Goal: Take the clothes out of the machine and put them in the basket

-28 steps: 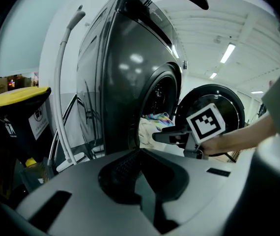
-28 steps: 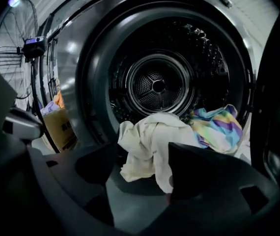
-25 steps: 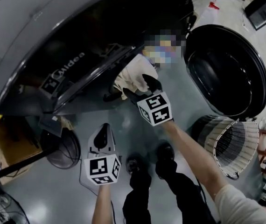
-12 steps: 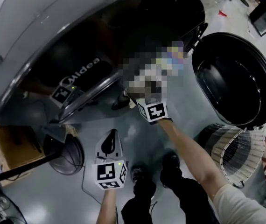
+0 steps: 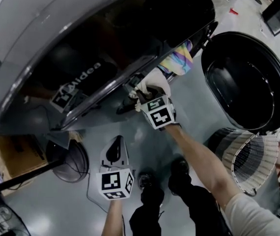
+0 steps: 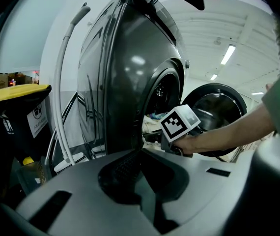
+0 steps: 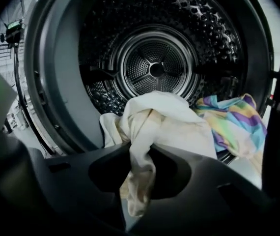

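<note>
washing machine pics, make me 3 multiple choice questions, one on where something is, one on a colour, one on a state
1. Where is the basket?
A. On the floor beside the open door
B. On a chair
C. Hung on a wall

2. What colour is the second cloth, right of the cream cloth?
A. Plain black
B. Pastel stripes
C. Solid red

3. What is between the jaws of the right gripper?
A. Nothing
B. A shoe
C. The cream cloth

Answers:
1. A, the head view shows it standing on the floor next to the swung-out door.
2. B, it shows yellow, blue, green and purple bands.
3. C, the right gripper view shows the cream cloth hanging down between the closing jaws, pinched there.
</note>
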The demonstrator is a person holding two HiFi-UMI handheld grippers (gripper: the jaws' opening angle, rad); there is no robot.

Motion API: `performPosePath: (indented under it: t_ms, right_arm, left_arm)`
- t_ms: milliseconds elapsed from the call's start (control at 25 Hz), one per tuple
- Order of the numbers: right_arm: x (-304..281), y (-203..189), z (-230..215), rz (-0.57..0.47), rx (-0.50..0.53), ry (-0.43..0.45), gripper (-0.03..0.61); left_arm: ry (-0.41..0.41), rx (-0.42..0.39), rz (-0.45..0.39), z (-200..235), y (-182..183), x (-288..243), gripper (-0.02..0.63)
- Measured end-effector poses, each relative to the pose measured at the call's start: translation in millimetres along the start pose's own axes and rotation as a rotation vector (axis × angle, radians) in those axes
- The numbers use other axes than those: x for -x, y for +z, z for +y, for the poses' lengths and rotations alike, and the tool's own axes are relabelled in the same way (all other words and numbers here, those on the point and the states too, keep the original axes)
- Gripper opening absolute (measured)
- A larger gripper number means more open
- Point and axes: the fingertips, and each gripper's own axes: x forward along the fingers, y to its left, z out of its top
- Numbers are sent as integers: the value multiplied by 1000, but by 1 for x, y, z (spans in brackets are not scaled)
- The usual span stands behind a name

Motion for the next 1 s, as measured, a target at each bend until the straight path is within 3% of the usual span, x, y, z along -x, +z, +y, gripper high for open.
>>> performPosePath:
  t_ms: [400,680,1000]
  right_arm:
    - [93,37,24,-72,28,29,101]
    - [170,53,24,-65,8,5,101]
    - [265,102,25,-122,-30,-12,100]
  left_arm:
    - [-17,11,41,-28,40,36,18]
    - [-57,-3,54,-60,87,59,18]
    - [-61,-7,40,-86,148,92,18]
